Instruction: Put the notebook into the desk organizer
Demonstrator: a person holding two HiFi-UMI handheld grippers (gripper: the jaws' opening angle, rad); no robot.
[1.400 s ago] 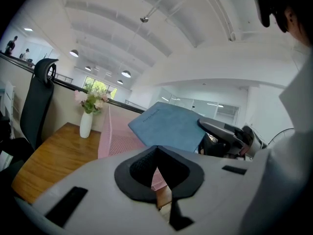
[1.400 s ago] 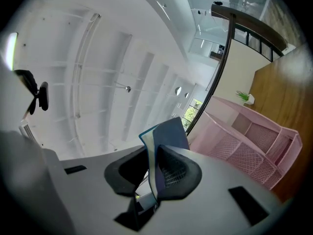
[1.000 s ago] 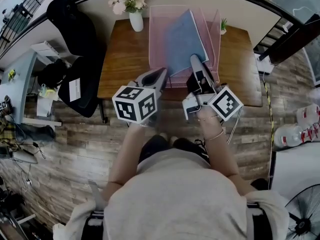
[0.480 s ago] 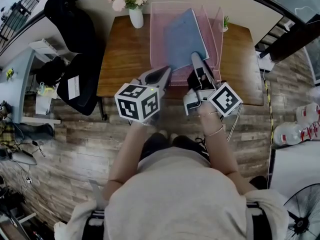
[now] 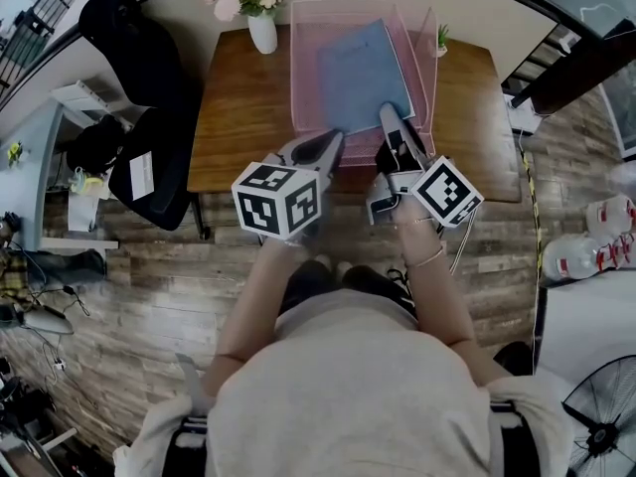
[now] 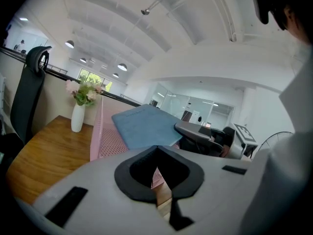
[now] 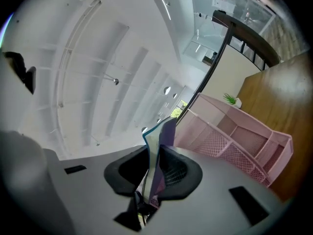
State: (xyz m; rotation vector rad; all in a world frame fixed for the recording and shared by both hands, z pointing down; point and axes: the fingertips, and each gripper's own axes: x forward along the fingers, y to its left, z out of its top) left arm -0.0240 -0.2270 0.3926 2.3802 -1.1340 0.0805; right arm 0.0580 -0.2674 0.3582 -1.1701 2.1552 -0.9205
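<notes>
A blue notebook lies tilted over the pink mesh desk organizer on the wooden desk. My right gripper is shut on the notebook's near edge. In the right gripper view the notebook stands edge-on between the pads of the right gripper, with the organizer beyond. My left gripper hovers at the organizer's front left edge, shut and holding nothing. From the left gripper I see the notebook, the organizer and the right gripper.
A white vase of flowers stands at the desk's back left, close to the organizer. A small green plant sits at the back right. A black office chair stands left of the desk. A wall runs behind the desk.
The right gripper has sunk a little with the notebook, which now lies flatter and lower over the organizer. The left gripper has stayed where it was.
</notes>
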